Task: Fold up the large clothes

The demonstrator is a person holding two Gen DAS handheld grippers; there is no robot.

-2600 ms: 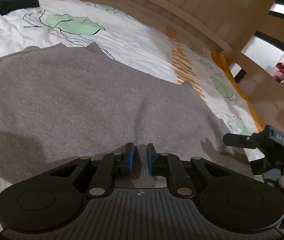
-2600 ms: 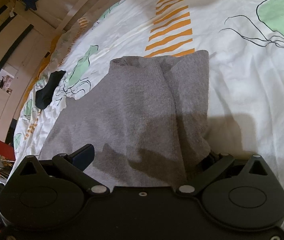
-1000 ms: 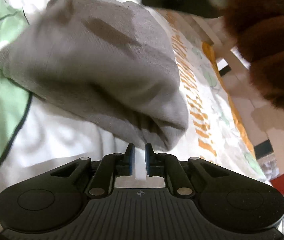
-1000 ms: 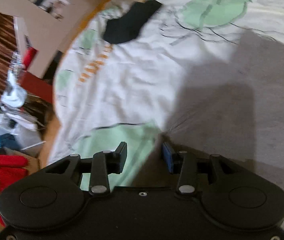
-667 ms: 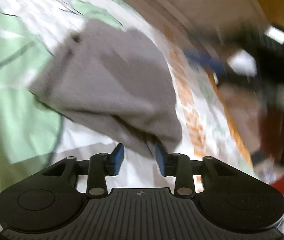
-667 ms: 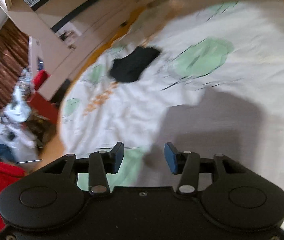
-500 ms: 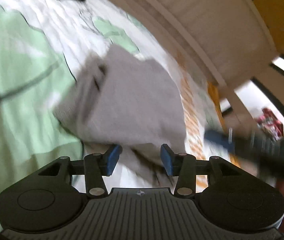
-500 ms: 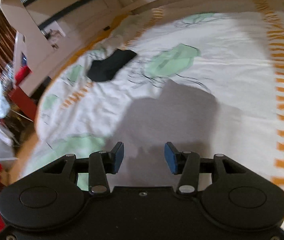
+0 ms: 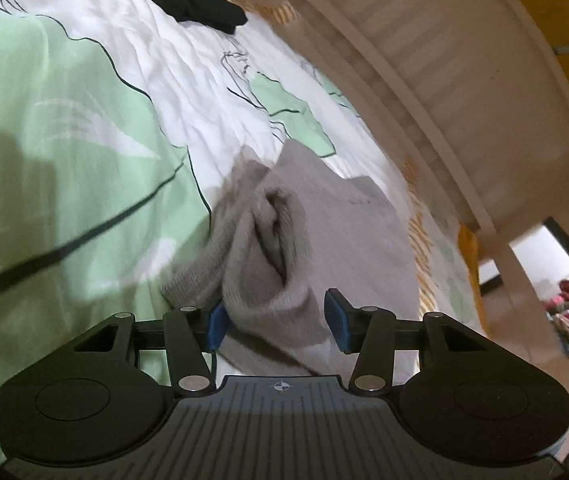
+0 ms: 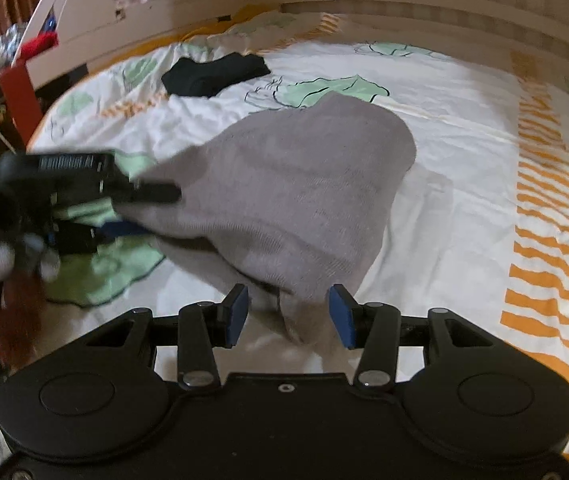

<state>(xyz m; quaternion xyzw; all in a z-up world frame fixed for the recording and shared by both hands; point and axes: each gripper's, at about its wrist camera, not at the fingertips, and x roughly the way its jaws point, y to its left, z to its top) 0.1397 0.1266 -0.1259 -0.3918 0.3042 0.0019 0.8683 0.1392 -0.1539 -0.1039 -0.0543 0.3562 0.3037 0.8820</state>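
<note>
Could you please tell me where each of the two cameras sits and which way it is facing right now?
Left wrist: sits on the left gripper, looking low across the bed's duvet towards the slatted bed frame; its own open jaws straddle the bunched grey sweater.
Right wrist: sits on the right gripper, looking along the bed at the sweater; its open jaws show, with the left gripper blurred at left.
Shared: the sweater, the black garment, the duvet.
</note>
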